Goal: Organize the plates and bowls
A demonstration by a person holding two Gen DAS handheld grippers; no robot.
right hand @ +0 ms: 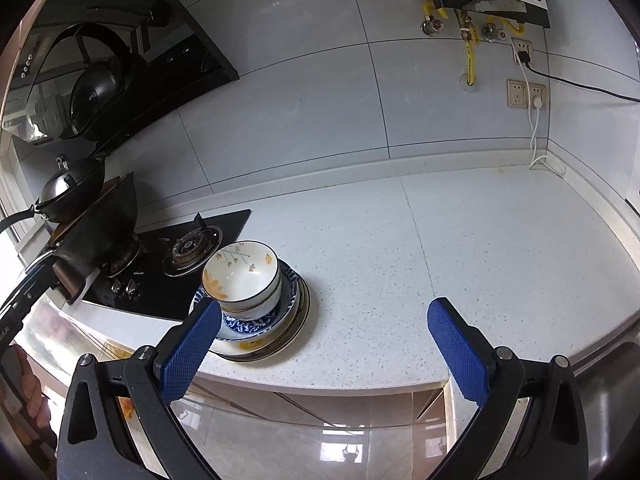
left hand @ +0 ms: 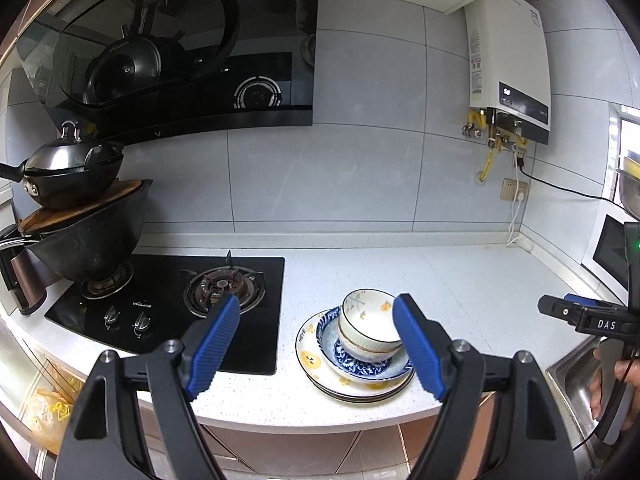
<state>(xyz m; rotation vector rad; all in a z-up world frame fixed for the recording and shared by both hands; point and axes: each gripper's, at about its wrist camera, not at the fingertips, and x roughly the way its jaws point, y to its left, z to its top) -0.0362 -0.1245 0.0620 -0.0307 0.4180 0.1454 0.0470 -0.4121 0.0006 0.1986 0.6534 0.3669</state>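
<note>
Left wrist view: the left gripper (left hand: 316,332) stands wide, its 2 blue pads apart with nothing between them, hanging above the front edge of the white speckled counter (left hand: 460,280). Just past the pads sits the stack of dishes (left hand: 356,356): 2 white bowls with yellow flowers (left hand: 370,326) nested one in the other, resting in a blue-patterned dish (left hand: 360,364), which lies on yellow-printed plates (left hand: 316,364). The right-hand pad overlaps the stack's edge in the picture; I cannot tell if it touches. To the left is a black gas hob (left hand: 160,312) with 2 burners; a dark wok (left hand: 88,240) sits on the far-left burner, carrying a wooden lid and a second, smaller wok (left hand: 68,172) on top. A range hood (left hand: 172,48) hangs above, and a white water heater (left hand: 508,56) is fixed to the grey tiled wall. At the right edge the right gripper (left hand: 560,312) is seen from the side, a hand (left hand: 612,384) on its handle, above a steel sink (left hand: 568,380).

Right wrist view: the right gripper (right hand: 324,344) is also spread wide and holds nothing. The stack of dishes (right hand: 256,304) lies beside its left pad, near the counter's (right hand: 480,260) front edge, next to the hob (right hand: 160,280). The rest of the counter to the right is bare. A white cable (right hand: 536,128) hangs from a wall socket (right hand: 526,94).
</note>
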